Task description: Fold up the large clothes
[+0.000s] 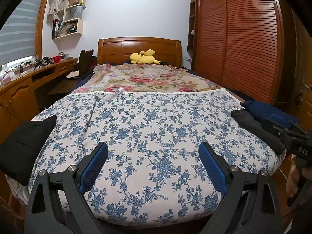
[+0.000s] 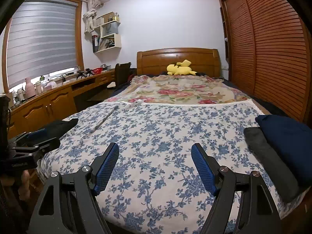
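Two folded dark garments [image 2: 276, 152] stacked far right on the blue-floral bed [image 1: 156, 128], black garment [image 1: 25, 146] left — unfolded yet; both hand-held grippers [image 1: 153, 152] [image 2: 155, 154] spread, empty.

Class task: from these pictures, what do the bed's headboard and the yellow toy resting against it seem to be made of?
Brown arched headboard: apparently varnished wood, with glossy highlights and panel grooves. Yellow stuffed toy: probably plush fabric, given its soft rounded matte shape, though its texture is too small to confirm.
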The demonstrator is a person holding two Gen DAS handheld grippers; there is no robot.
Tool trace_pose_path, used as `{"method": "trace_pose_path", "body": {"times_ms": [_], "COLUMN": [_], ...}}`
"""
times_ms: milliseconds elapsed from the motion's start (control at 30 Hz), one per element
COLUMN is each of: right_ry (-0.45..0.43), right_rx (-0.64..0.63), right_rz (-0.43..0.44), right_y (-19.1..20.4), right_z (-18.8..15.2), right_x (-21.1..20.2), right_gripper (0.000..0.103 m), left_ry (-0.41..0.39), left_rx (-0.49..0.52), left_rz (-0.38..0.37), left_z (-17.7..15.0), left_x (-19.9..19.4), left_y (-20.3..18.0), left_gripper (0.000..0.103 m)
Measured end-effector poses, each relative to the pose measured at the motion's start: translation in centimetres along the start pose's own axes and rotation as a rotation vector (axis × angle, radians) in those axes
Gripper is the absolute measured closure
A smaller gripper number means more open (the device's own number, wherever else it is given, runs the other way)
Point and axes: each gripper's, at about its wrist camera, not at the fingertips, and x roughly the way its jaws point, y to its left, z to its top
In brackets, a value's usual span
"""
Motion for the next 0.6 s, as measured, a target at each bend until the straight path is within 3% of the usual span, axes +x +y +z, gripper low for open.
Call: {"method": "trace_pose_path", "body": {"times_ms": [600], "right_ry": [-0.005], "right_rx": [0.008], "right_rz": [0.006], "right_y": [-0.11], "right_z": [-0.03], "right_x": [0.82], "right_gripper": [0.025], "left_ry": [-0.012], "left_rx": [0.004], "left_rz": [-0.004], "left_z": [0.46], "left_x": [-0.54], "left_y": [-0.18], "left_gripper": [0.009]}}
